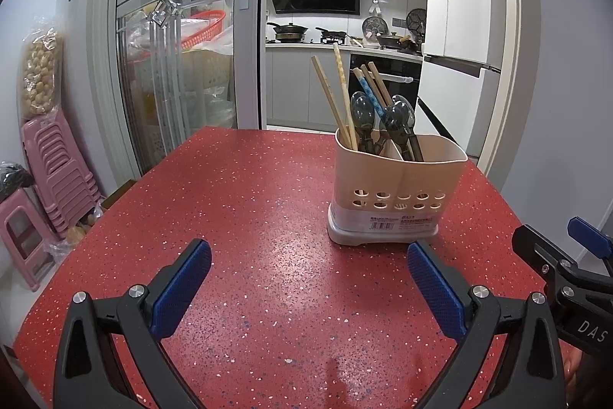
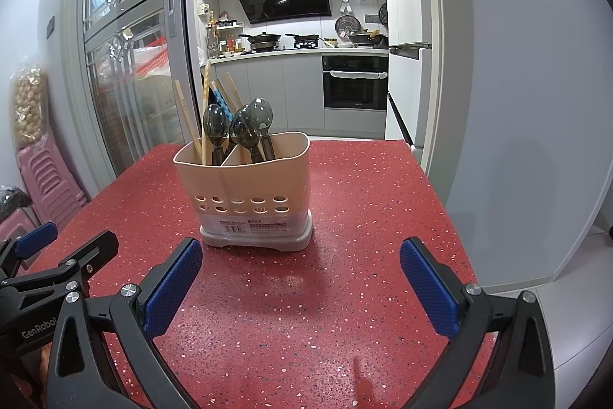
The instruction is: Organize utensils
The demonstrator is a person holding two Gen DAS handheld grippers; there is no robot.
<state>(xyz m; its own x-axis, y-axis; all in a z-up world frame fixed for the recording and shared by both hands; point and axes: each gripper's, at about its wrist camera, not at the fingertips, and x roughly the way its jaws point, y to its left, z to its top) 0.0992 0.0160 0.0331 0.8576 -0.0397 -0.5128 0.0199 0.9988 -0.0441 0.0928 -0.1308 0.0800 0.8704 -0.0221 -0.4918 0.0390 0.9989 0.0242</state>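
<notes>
A beige utensil holder [image 1: 398, 186] [image 2: 245, 186] with two compartments stands on the red speckled table [image 1: 249, 217] [image 2: 364, 217]. Several wooden chopsticks [image 1: 333, 94] [image 2: 187, 117] lean in its left compartment. Dark translucent spoons [image 1: 398, 119] [image 2: 249, 125] stand bowl-up across both compartments. My left gripper [image 1: 308, 255] hovers open over the table, short of the holder and to its left. My right gripper [image 2: 300, 255] is open too, just in front of the holder. Nothing lies between either pair of fingers. Each gripper shows at the edge of the other's view.
A sliding glass door [image 1: 172, 45] stands left of the table, with pink plastic stools [image 1: 49, 156] stacked by the wall. Behind the table an open doorway shows a kitchen with an oven [image 2: 354, 81] and pans on the stove. The table's right edge drops to a grey floor [image 2: 574, 313].
</notes>
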